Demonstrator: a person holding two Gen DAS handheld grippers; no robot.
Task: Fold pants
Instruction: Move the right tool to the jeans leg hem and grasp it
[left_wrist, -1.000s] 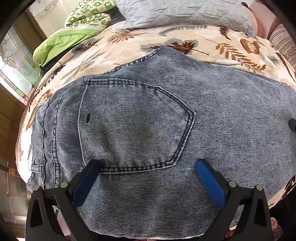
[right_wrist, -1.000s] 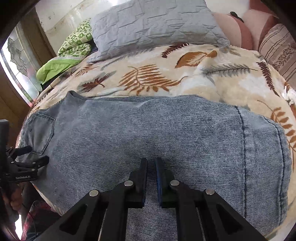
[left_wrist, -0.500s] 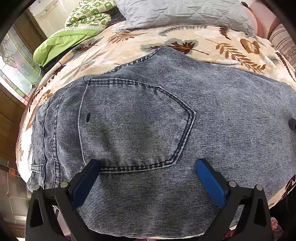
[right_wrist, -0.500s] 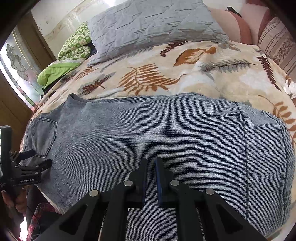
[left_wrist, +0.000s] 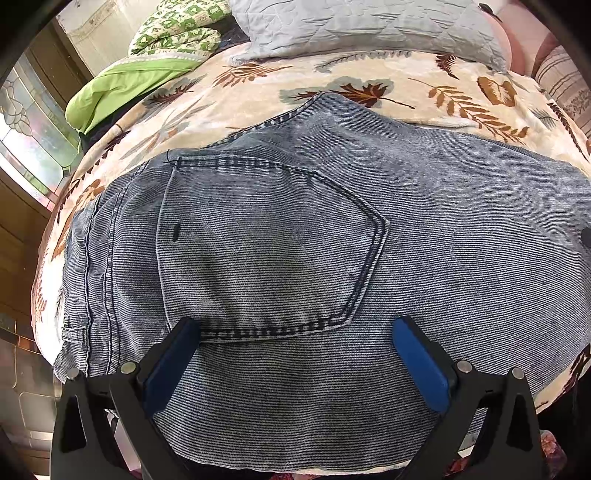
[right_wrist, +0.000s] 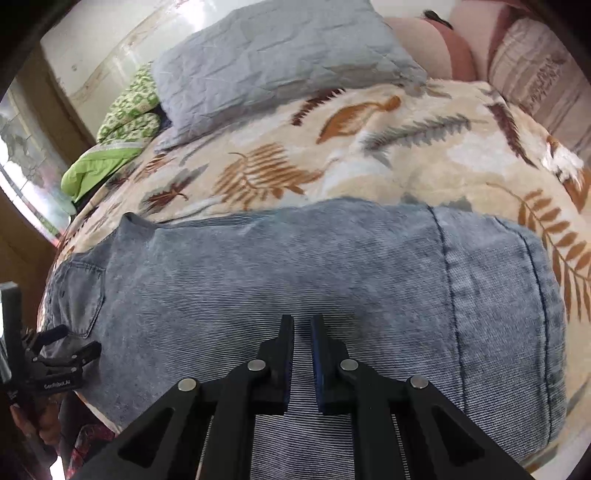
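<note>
Blue denim pants lie flat across the leaf-print bedspread, waistband at the left. In the left wrist view my left gripper hovers open just above the seat, its blue pads straddling the lower edge of the back pocket. The right wrist view shows the pants stretching from the pocket end at the left to the folded leg end at the right. My right gripper is shut over the middle of the leg, with nothing seen between its jaws. The left gripper appears at that view's left edge.
A grey quilted pillow lies at the head of the bed, a green quilt to its left. Striped and pink cushions sit at the far right. A window and wooden frame border the left. The bed's near edge runs under the pants.
The right gripper has rolled slightly, so its view of the bed now tilts and sits a little farther back. Its jaws stay shut. The left gripper has not moved.
</note>
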